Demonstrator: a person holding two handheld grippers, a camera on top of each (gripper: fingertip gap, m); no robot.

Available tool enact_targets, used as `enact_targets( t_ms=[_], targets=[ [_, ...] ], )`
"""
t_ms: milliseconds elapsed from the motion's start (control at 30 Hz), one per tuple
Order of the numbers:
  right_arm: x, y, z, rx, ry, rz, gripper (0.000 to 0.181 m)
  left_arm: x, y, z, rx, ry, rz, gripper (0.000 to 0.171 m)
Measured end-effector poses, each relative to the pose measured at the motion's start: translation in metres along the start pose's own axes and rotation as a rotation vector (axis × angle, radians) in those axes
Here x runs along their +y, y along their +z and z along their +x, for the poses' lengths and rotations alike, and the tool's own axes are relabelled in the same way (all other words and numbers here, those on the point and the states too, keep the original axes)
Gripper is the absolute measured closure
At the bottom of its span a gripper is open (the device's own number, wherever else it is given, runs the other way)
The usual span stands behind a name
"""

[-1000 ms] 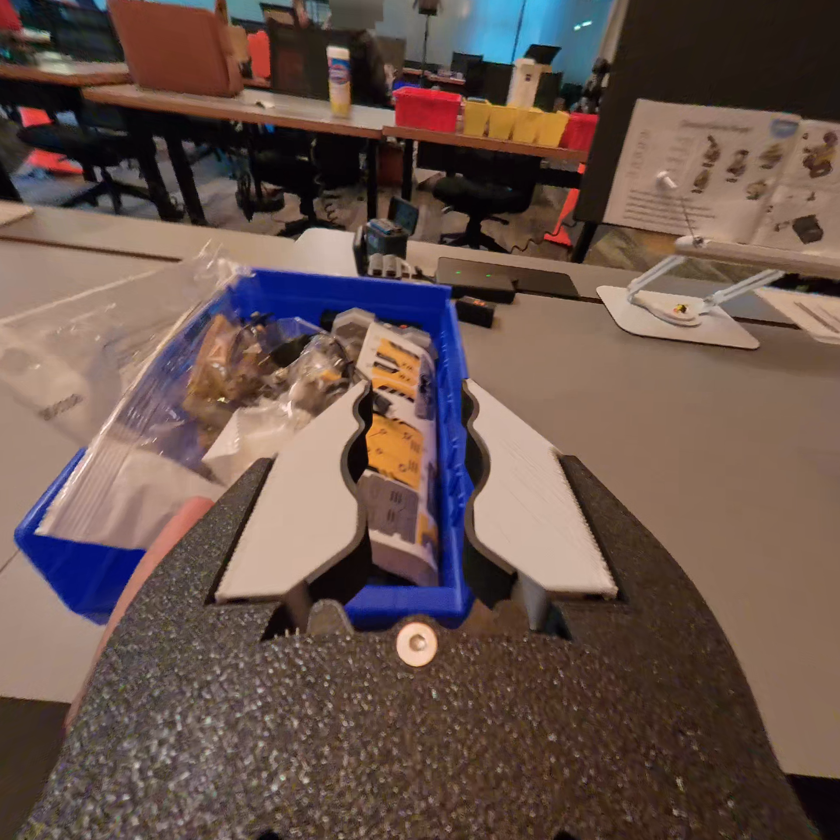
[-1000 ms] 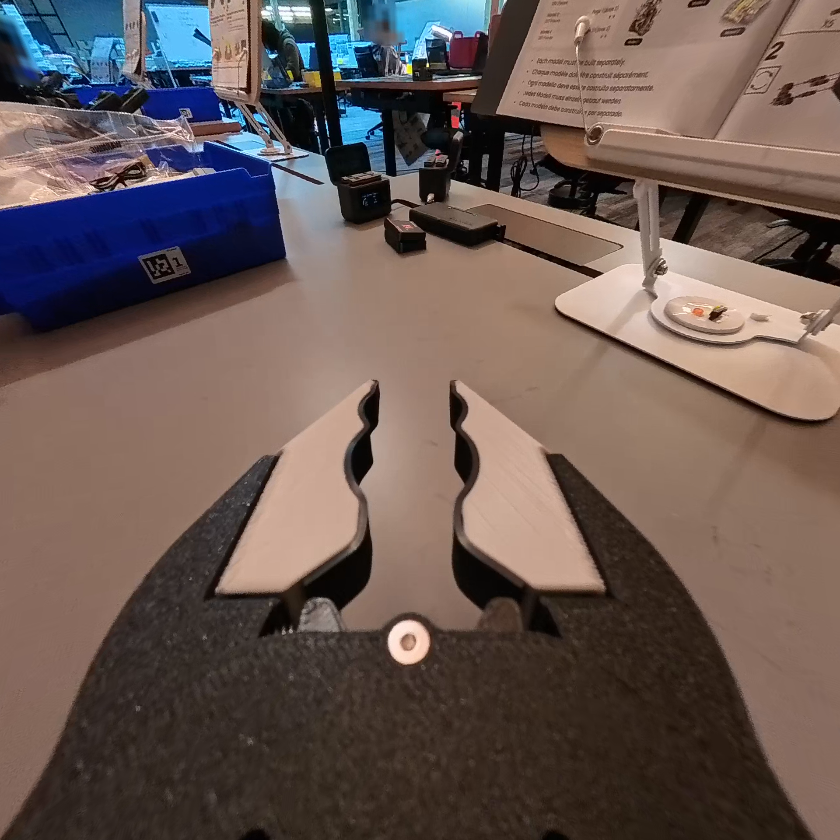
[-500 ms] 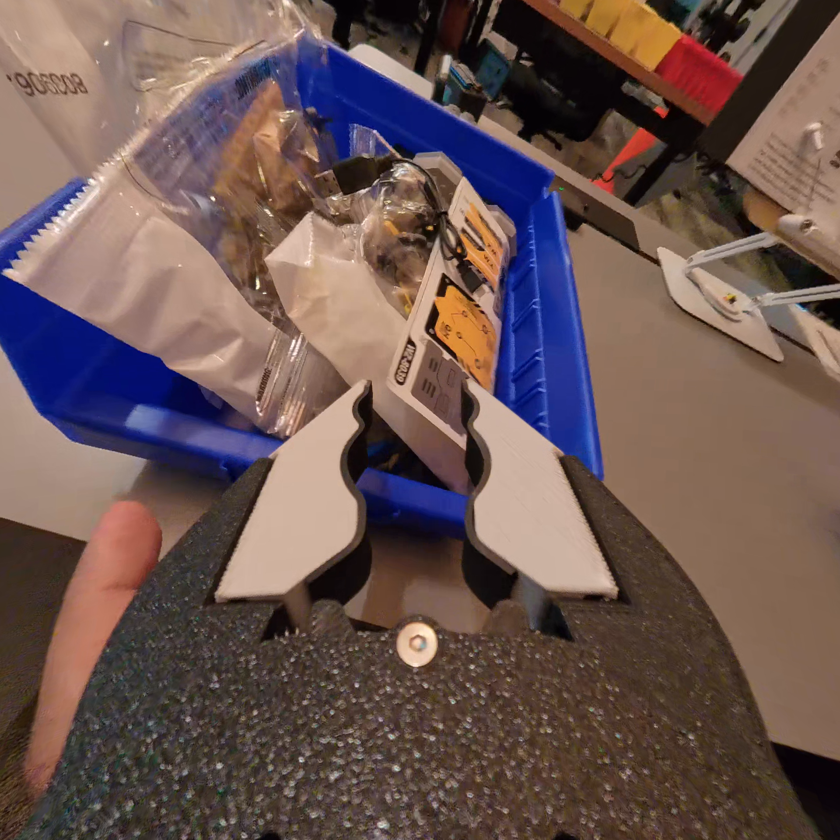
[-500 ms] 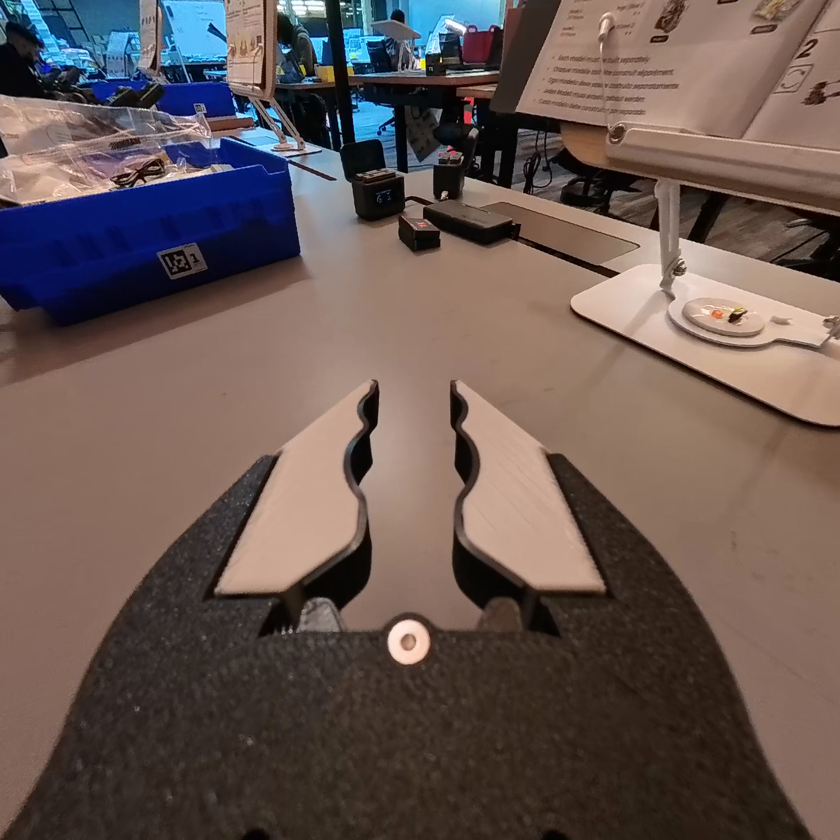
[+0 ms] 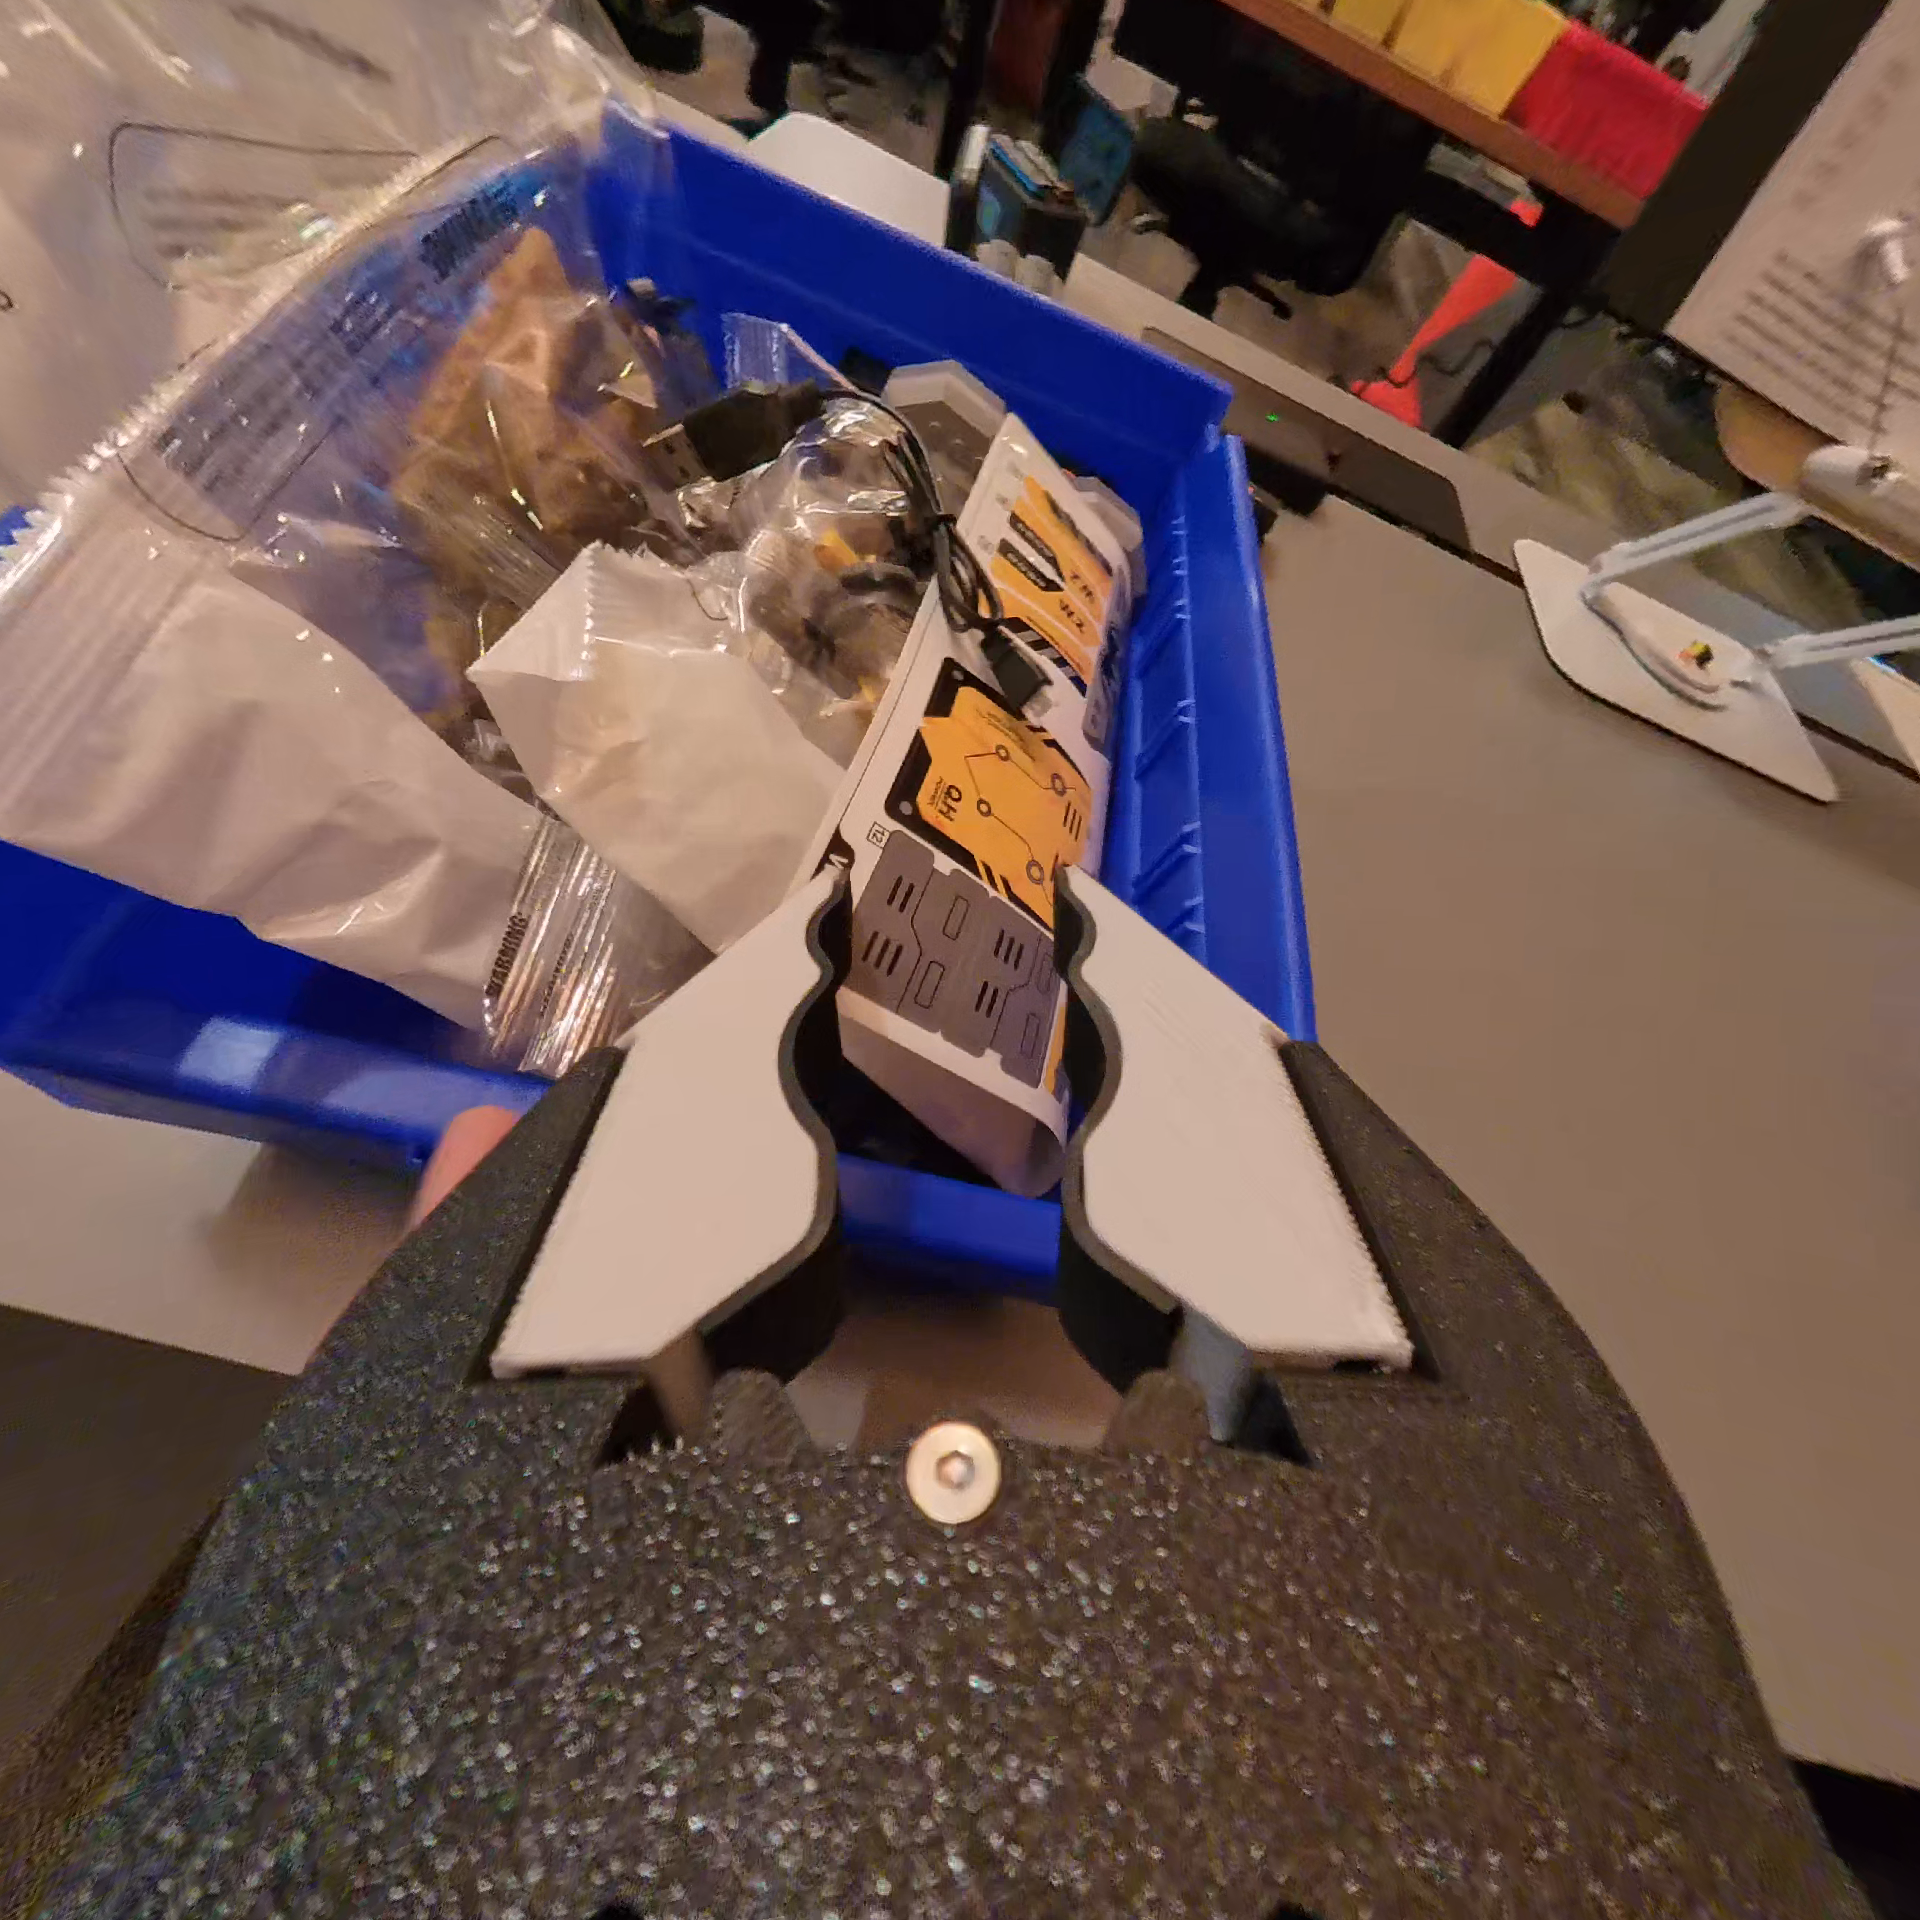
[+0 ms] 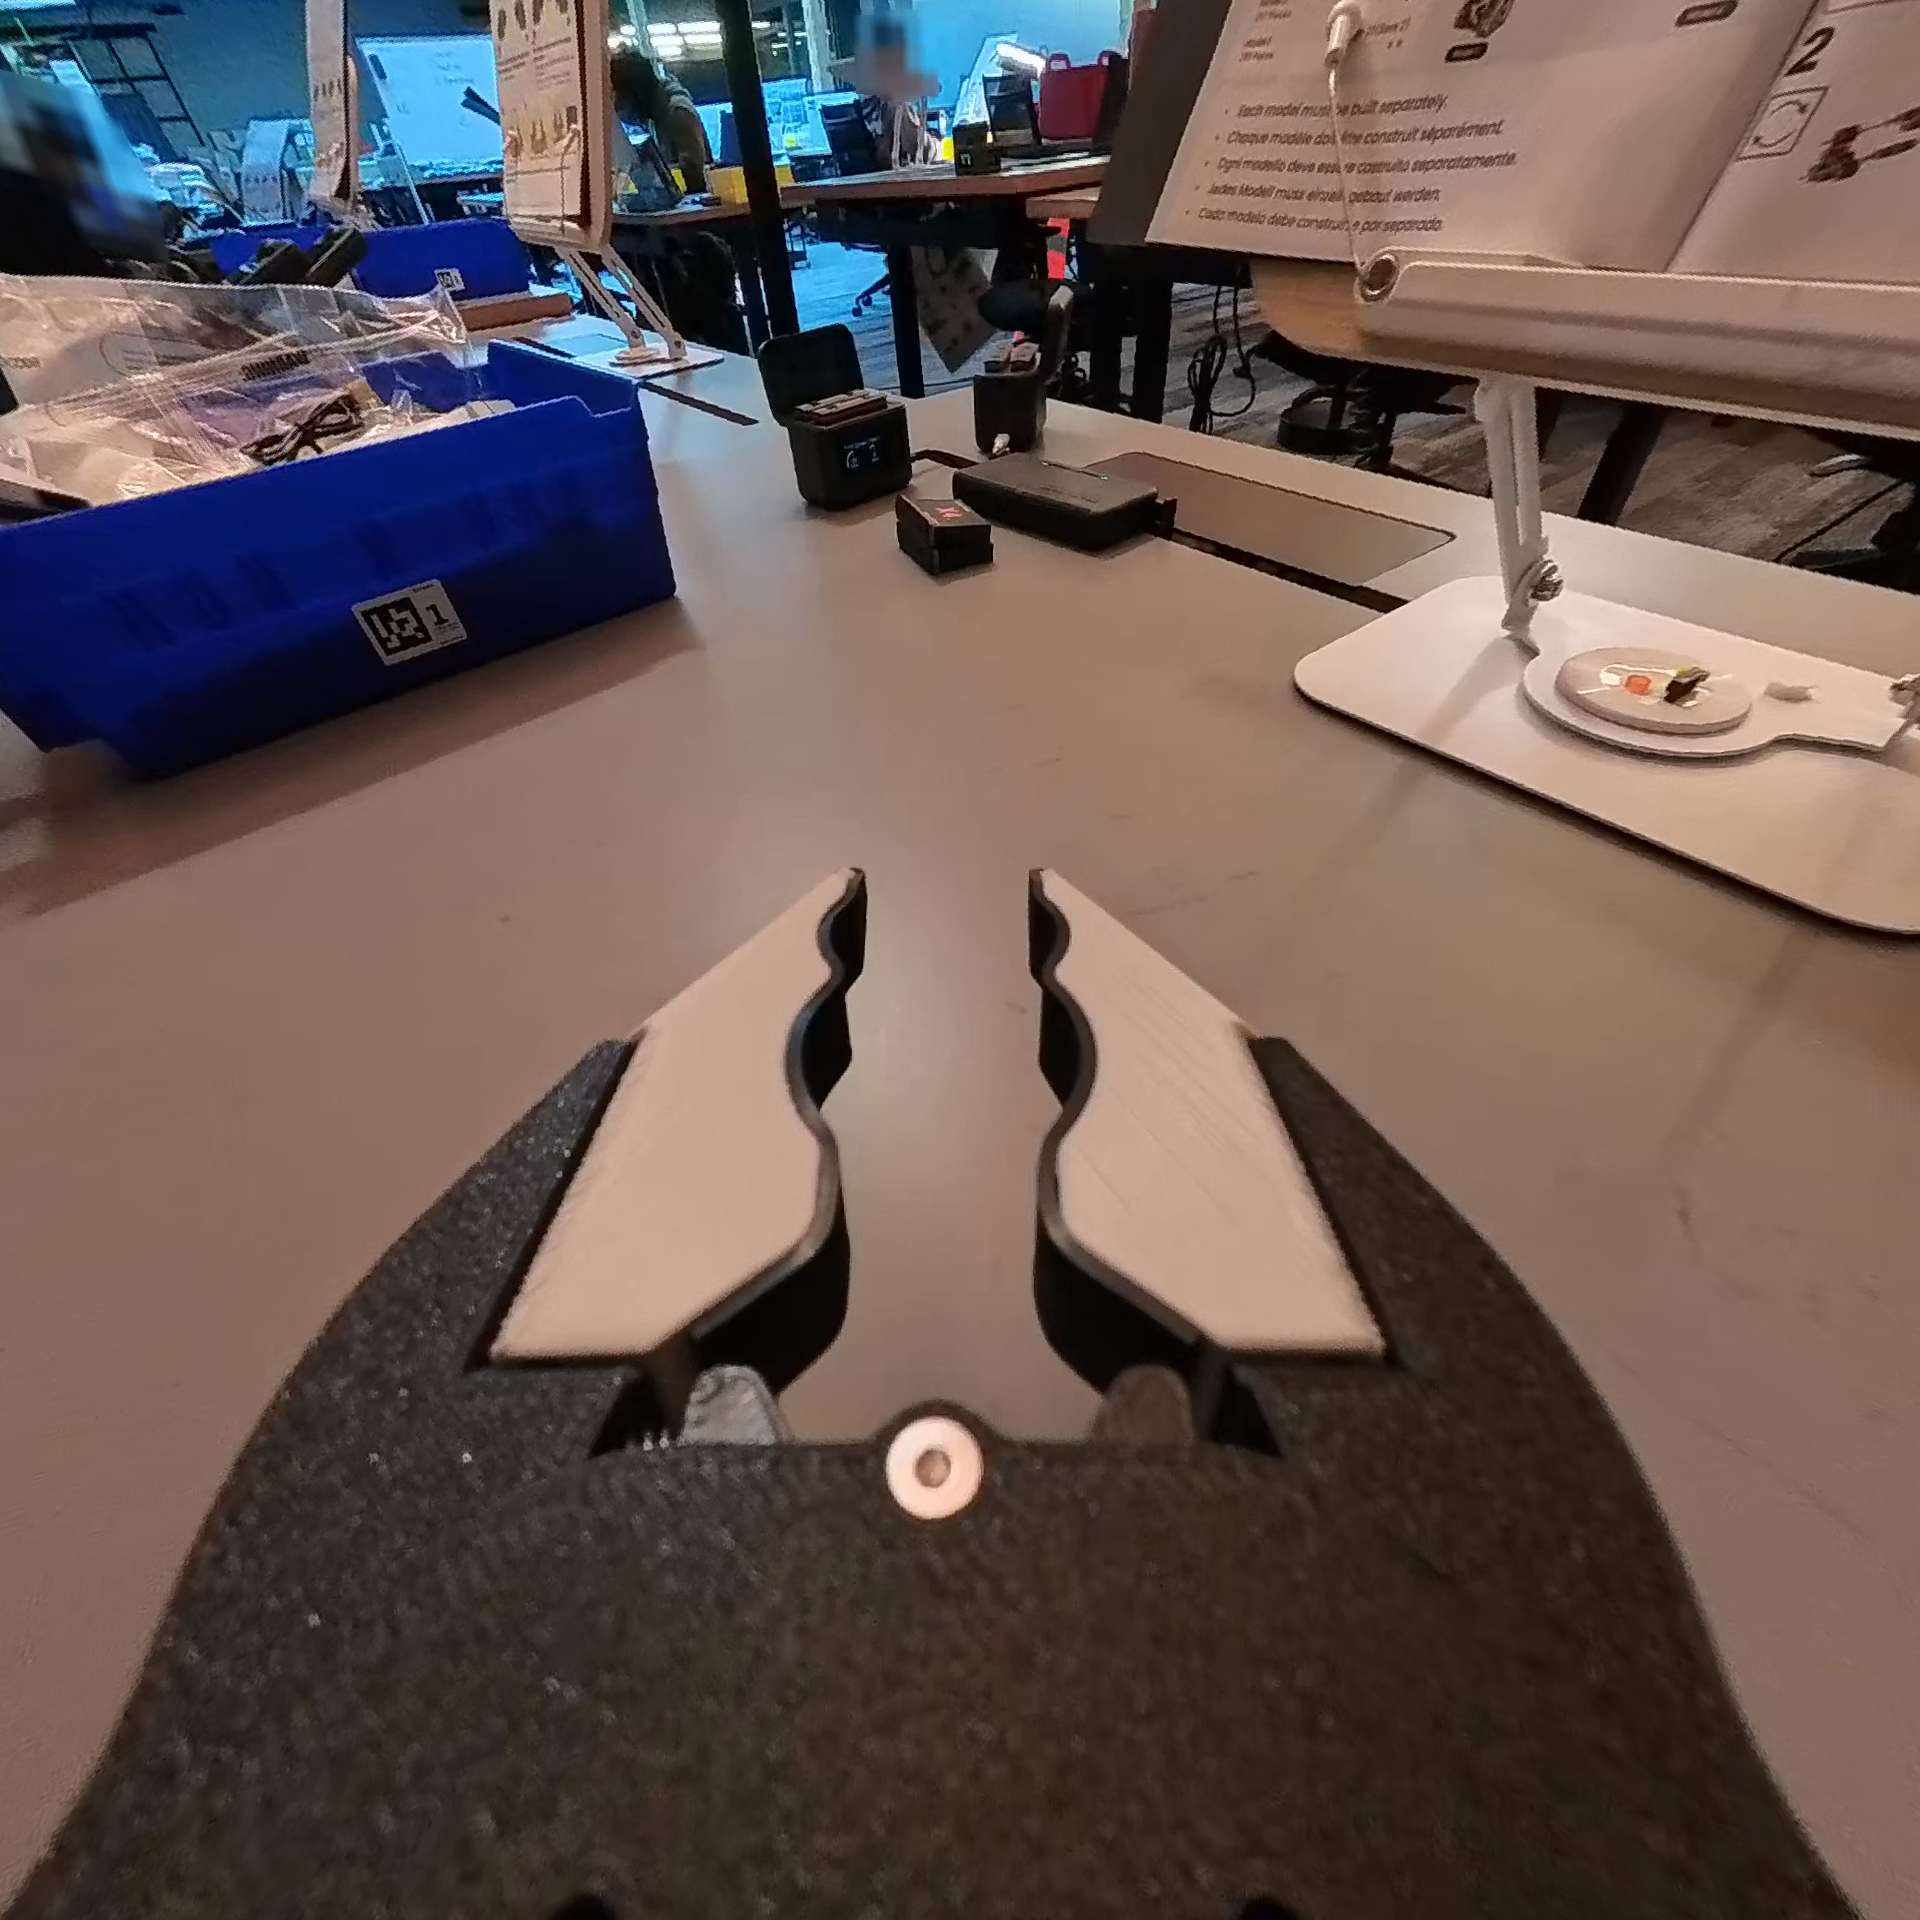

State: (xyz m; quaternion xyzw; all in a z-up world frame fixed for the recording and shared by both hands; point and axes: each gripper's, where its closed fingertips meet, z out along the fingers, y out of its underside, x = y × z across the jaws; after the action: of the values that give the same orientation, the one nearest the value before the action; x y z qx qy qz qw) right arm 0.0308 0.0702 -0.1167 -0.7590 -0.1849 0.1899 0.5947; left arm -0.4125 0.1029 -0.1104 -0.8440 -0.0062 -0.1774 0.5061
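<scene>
A blue bin point(image 5: 1205, 727) stands on the grey table, filled with clear and white plastic bags point(image 5: 260, 769), a black cable point(image 5: 925, 520) and a white sheet with yellow and grey stickers point(image 5: 987, 831). My left gripper point(image 5: 948, 883) is open, tilted down over the bin's near right corner, its fingertips on either side of the sticker sheet's near end. My right gripper point(image 6: 948, 883) is open and empty, low over bare table. The bin also shows in the right wrist view point(image 6: 312, 623) at far left.
A white stand point(image 6: 1621, 758) holding an open instruction booklet point(image 6: 1558, 114) sits at the right. Small black devices point(image 6: 847, 457) and a flat black box point(image 6: 1060, 499) lie at the table's far side. Other desks and chairs stand beyond. There is about 45 centimeters between the tips of the two grippers.
My left gripper has moved forward and down over the bin's near corner, so the sticker sheet now lies between its fingertips. My right gripper has barely shifted.
</scene>
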Motion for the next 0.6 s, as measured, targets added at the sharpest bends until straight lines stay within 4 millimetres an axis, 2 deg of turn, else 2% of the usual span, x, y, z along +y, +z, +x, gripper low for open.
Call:
enact_targets(
  t_ms=[100,200,267,400,600],
  targets=[
    [0.000,0.000,-0.001,0.003,-0.010,0.000,0.150,-0.004,0.001,-0.007,-0.061,0.006,0.015,0.133],
    [-0.001,-0.001,-0.001,0.004,-0.014,0.002,0.150,-0.020,-0.011,-0.026,-0.159,0.005,0.101,0.133],
    [-0.001,-0.001,-0.002,0.000,-0.016,0.000,0.150,-0.023,-0.017,-0.034,-0.169,-0.006,0.126,0.133],
    [0.001,0.000,-0.004,-0.003,-0.027,-0.007,0.150,0.000,-0.010,-0.032,-0.110,-0.036,0.021,0.133],
    [0.001,0.000,-0.003,0.000,-0.027,-0.008,0.150,0.001,-0.007,-0.031,-0.125,-0.020,0.021,0.132]
  ],
)
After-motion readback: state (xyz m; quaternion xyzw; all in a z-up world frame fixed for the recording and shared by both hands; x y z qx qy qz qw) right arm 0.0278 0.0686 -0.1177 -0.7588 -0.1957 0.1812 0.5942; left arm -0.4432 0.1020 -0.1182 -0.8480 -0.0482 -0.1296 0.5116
